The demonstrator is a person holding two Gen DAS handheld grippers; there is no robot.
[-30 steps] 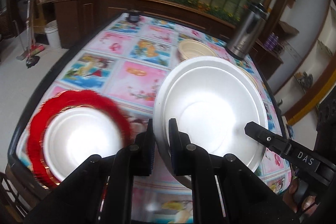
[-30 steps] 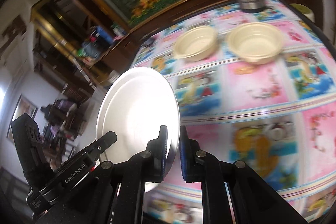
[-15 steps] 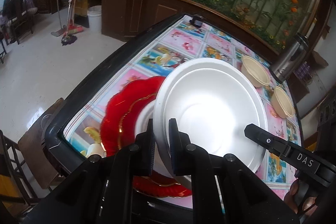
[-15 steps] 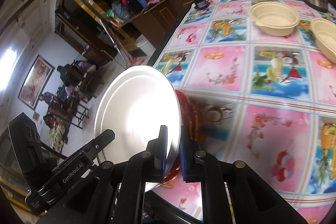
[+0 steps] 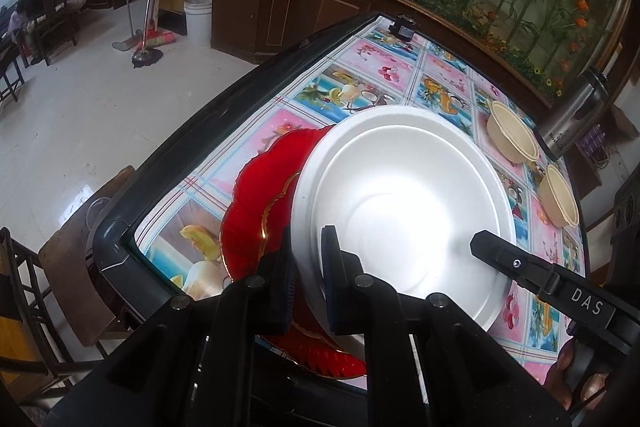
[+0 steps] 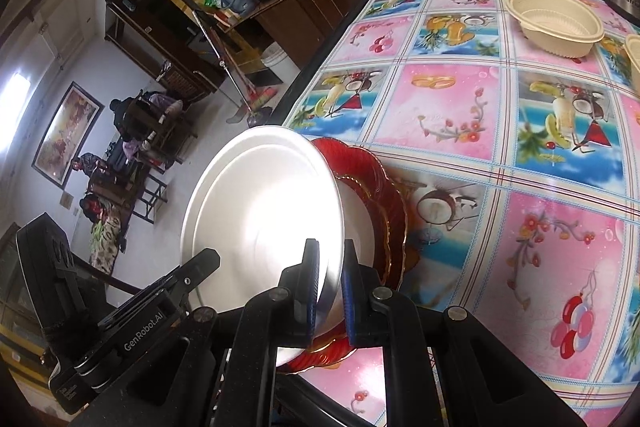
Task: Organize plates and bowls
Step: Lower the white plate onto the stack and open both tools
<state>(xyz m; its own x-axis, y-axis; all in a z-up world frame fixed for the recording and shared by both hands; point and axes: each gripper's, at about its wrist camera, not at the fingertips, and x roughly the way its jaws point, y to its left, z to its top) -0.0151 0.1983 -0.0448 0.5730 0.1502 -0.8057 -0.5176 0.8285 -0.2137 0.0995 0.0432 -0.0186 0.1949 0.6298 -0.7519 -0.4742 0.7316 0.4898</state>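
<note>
White plate (image 5: 404,211) held tilted above red plate (image 5: 256,203) at surface (image 6: 460,107) corner, face up toward cameras. My left fingers (image 5: 306,281) clamped on its near rim; my right fingers (image 6: 328,291) clamped on opposite rim. Red plate mostly hidden; a white dish inside it partly visible. Two beige bowls (image 5: 512,139) farther back, empty; second cut off in right view.
</note>
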